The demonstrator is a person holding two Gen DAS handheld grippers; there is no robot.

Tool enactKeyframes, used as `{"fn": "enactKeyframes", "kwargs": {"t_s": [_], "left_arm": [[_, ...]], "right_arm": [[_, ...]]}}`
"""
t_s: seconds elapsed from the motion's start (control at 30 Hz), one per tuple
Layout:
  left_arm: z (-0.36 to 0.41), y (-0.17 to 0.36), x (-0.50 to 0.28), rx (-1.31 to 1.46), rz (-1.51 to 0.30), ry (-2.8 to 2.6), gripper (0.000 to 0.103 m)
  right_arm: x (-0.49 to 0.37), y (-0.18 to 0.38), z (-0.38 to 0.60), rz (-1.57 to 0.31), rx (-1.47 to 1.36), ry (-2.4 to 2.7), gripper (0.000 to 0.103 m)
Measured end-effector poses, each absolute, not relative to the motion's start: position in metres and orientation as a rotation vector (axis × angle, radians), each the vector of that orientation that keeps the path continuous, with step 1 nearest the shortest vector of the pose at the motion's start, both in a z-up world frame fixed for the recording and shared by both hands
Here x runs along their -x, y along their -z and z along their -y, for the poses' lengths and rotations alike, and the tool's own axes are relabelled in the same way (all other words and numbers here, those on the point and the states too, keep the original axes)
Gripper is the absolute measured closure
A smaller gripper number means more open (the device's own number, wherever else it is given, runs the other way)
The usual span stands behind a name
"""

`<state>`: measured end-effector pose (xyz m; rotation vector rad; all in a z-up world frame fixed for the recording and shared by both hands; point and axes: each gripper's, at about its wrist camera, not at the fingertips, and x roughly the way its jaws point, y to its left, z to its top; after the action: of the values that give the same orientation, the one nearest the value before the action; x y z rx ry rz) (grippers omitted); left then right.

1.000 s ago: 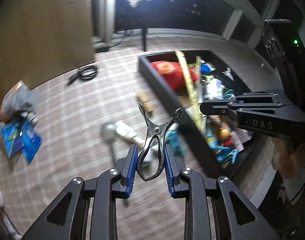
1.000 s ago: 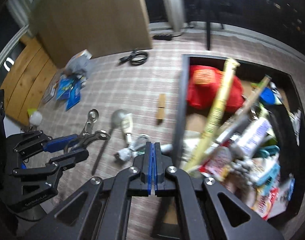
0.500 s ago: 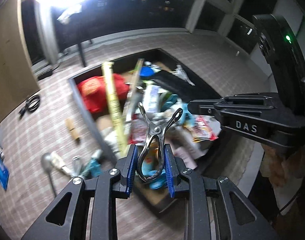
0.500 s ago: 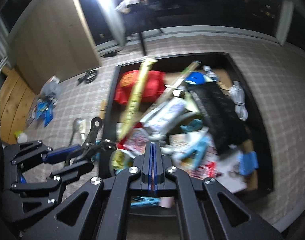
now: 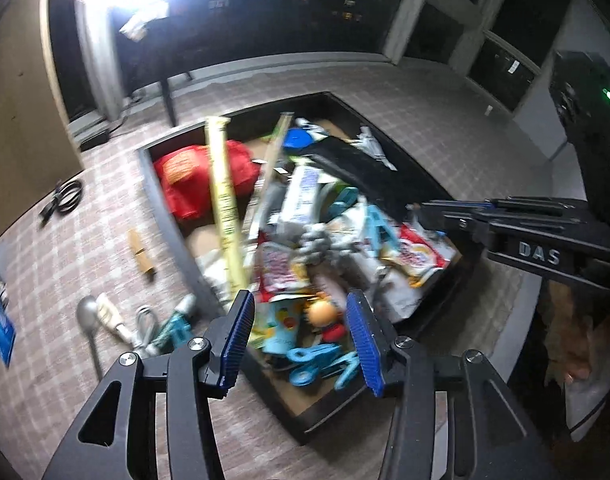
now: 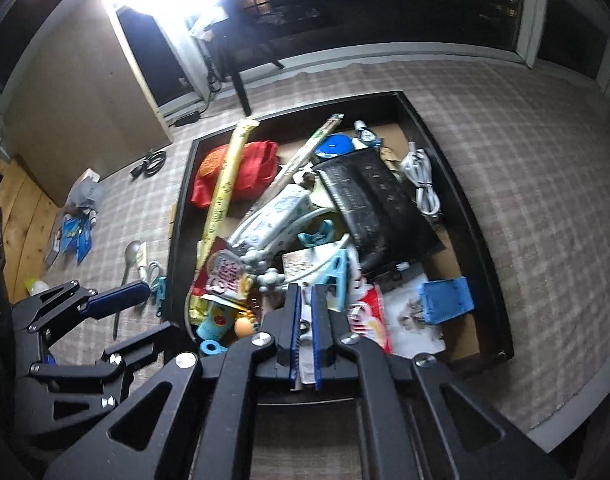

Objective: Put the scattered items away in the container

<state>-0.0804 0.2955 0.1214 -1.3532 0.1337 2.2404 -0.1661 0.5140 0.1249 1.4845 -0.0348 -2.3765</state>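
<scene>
A black tray point(image 5: 173, 224) point(image 6: 481, 236) on the checked carpet is piled with items: a red pouch point(image 5: 193, 184), a long yellow tube point(image 5: 225, 208), a black keyboard point(image 6: 377, 208), blue clips point(image 5: 317, 364). My left gripper point(image 5: 301, 340) is open and empty above the tray's near corner. The metal clip it held is not visible. My right gripper point(image 6: 304, 336) hovers over the tray with its jaws a narrow gap apart and nothing between them. A spoon point(image 5: 87, 316), scissors point(image 5: 145, 324) and a teal item point(image 5: 177, 328) lie on the carpet left of the tray.
A small wooden piece point(image 5: 141, 252) lies on the carpet by the tray's left wall. Blue packets point(image 6: 75, 236) and a crumpled bag point(image 6: 85, 192) lie farther left. A black cable point(image 5: 63, 200) is coiled near a brown cabinet point(image 5: 17, 120). A lamp stand point(image 6: 237, 80) stands behind the tray.
My left gripper has opened and the metal clip is gone from it. My right gripper's jaws have parted slightly. Both grippers have moved over the tray.
</scene>
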Motion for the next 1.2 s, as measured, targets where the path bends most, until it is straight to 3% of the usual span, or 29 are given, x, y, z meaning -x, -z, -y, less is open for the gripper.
{"fn": "enactKeyframes", "kwargs": {"t_s": [0.33, 0.67, 0.87, 1.2], "left_arm": [[-0.212, -0.110, 0.096, 1.475, -0.016, -2.393, 0.059], [-0.133, -0.090, 0.106, 1.599, 0.115, -2.512, 0.062], [-0.117, -0.074, 0.107, 1.649, 0.133, -2.529, 0.064], [-0.120, -0.048, 0.115, 1.710, 0.081, -2.503, 0.064]], "right_arm": [[0.170, -0.120, -0.450, -0.064, -1.443, 2.250, 0.085], [0.172, -0.114, -0.373, -0.187, -1.394, 2.098, 0.084], [0.175, -0.103, -0.327, -0.254, -1.383, 1.997, 0.076], [0.183, -0.060, -0.260, -0.374, -1.437, 1.849, 0.076]]}}
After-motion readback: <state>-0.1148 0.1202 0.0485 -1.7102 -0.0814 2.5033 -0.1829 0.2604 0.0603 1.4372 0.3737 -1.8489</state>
